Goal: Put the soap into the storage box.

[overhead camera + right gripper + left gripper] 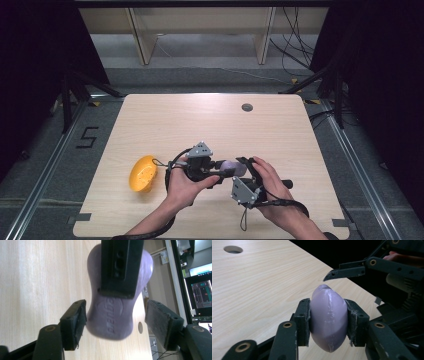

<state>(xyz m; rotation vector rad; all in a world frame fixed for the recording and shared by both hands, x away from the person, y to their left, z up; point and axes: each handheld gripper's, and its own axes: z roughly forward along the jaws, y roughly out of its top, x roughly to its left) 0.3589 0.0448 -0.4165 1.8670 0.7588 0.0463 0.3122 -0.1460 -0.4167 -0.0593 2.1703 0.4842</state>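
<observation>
A purple soap-like bar [231, 166] with embossed lettering hangs just above the wooden table [210, 125], near its front middle. My left gripper [328, 320] is shut on it, both pads pressed on its broad sides [329, 315]. My right gripper [116, 325] reaches in from the other side with its jaws open around the bar's end [112, 322]. One right pad [75, 323] sits at the bar's edge, and the other pad [161, 323] stands clearly off it. In the high view the two grippers face each other, left gripper [224, 169] and right gripper [242, 165].
A yellow-orange rounded object [143, 173] lies on the table to the left of the left hand. A round cable hole [247, 107] sits near the table's far edge. Dark curtains flank the table, and shelving stands beyond it.
</observation>
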